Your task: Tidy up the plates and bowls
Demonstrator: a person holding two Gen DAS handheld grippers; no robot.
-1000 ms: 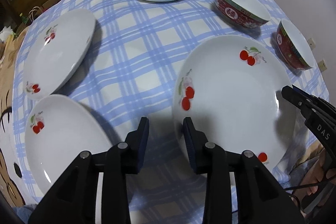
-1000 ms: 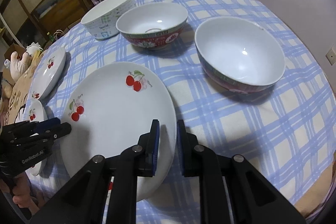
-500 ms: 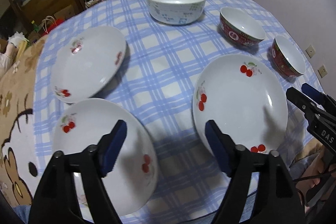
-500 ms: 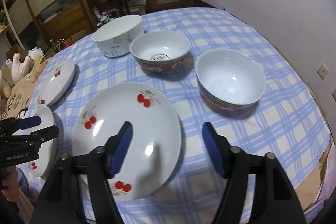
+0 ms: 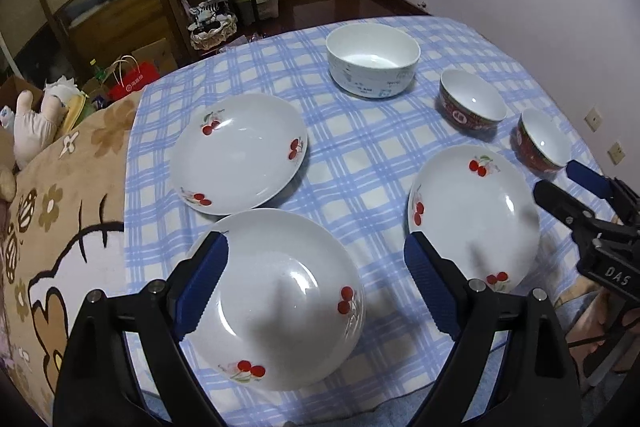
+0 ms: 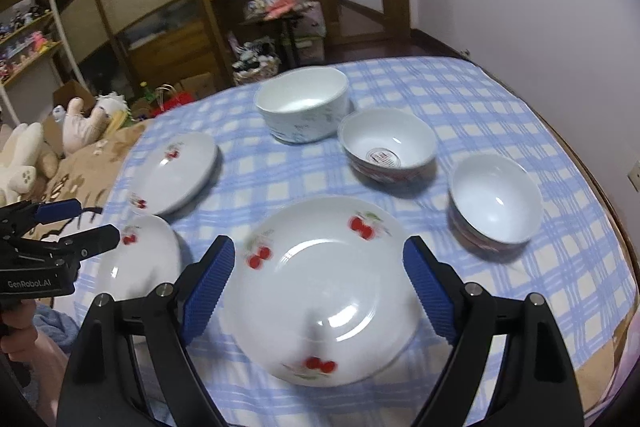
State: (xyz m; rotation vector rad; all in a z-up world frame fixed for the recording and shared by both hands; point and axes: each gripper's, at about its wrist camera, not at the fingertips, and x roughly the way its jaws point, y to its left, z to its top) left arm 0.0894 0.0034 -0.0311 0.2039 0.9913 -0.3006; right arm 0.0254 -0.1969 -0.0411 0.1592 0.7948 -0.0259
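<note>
A: Where do the plates and bowls sit?

B: Three cherry plates lie flat on the worktop (image 5: 352, 155), on its blue check cloth. One (image 5: 276, 299) is at the near edge under the left gripper (image 5: 316, 283), one (image 5: 240, 155) is toward the left edge, and one (image 5: 472, 215) is on the near right side, below the right gripper (image 6: 320, 283). The big white bowl (image 5: 372, 67) stands toward the far edge. Two red bowls (image 5: 472, 103) (image 5: 544, 141) stand along the right edge, near each other but apart.

A: Are the grippers holding anything?

B: No. Both are released, jaws spreading wider, with nothing between the pads. They hang above the plates without touching.

A: How will the plates handle?

B: I'd judge them to be glazed ceramic: stiff, fairly heavy, slick and easy to chip. They are shallow and lie flat, so the rim is the only hold. One finger goes under the lip at the near edge, the other on top.

A: And the bowls?

B: Pinch the wall, one pad inside and one outside. Set each piece down softly, since ceramic cracks against ceramic.
</note>
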